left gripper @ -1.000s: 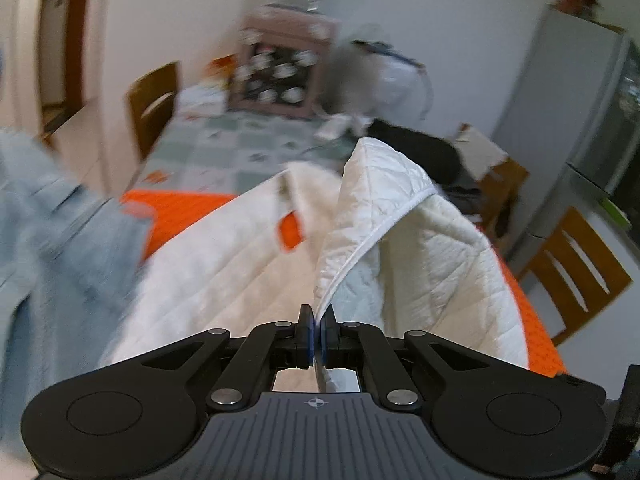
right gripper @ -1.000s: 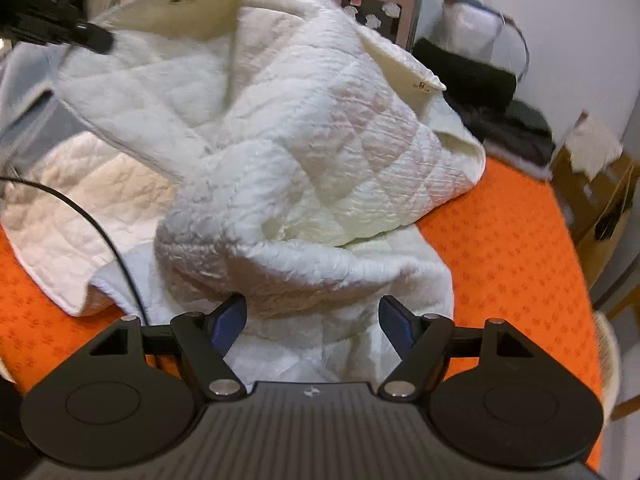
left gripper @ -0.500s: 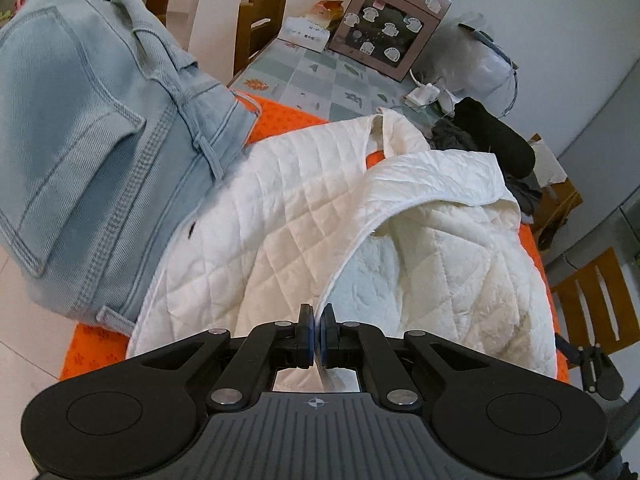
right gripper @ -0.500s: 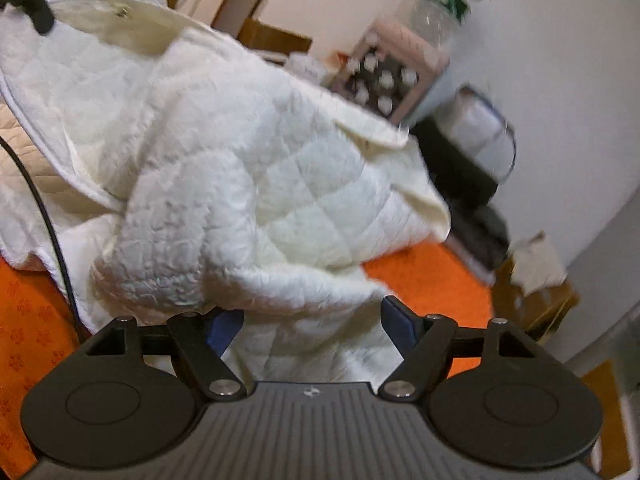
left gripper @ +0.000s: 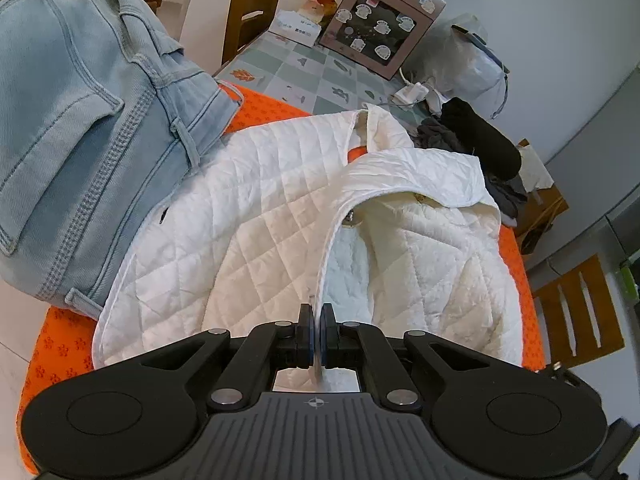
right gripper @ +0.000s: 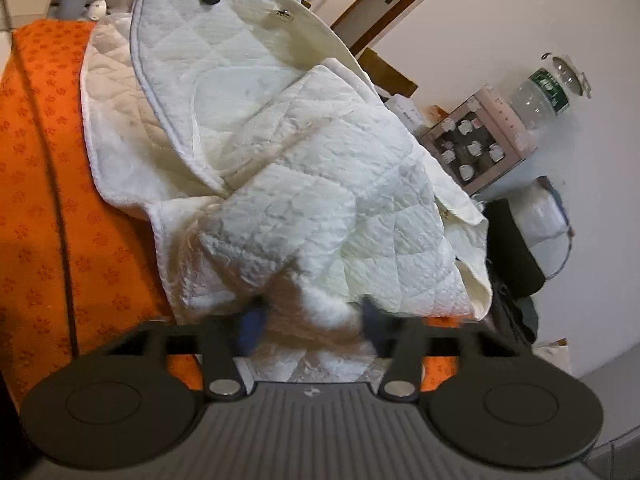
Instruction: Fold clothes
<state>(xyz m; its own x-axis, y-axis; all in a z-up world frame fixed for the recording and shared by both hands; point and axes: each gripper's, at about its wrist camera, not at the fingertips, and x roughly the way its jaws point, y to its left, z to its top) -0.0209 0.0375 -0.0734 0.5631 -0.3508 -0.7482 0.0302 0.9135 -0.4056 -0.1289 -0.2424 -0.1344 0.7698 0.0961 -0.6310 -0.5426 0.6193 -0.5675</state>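
Mid-fold: left gripper (left gripper: 317, 330) clenched on the white quilted jacket (left gripper: 280, 216) hem at lower centre; right gripper (right gripper: 310, 318) has just been closing around a sleeve bunch; next, draw both across the orange tabletop (right gripper: 48, 160).

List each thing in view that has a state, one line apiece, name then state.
white quilted jacket: spread on the orange cloth, front flap lifted, not folded.
left gripper: shut on the jacket's piped edge.
right gripper: jaws just closing around a bunched fold, blurred; grip unclear.
jeans: lying beside the jacket.
orange cloth: laid flat.
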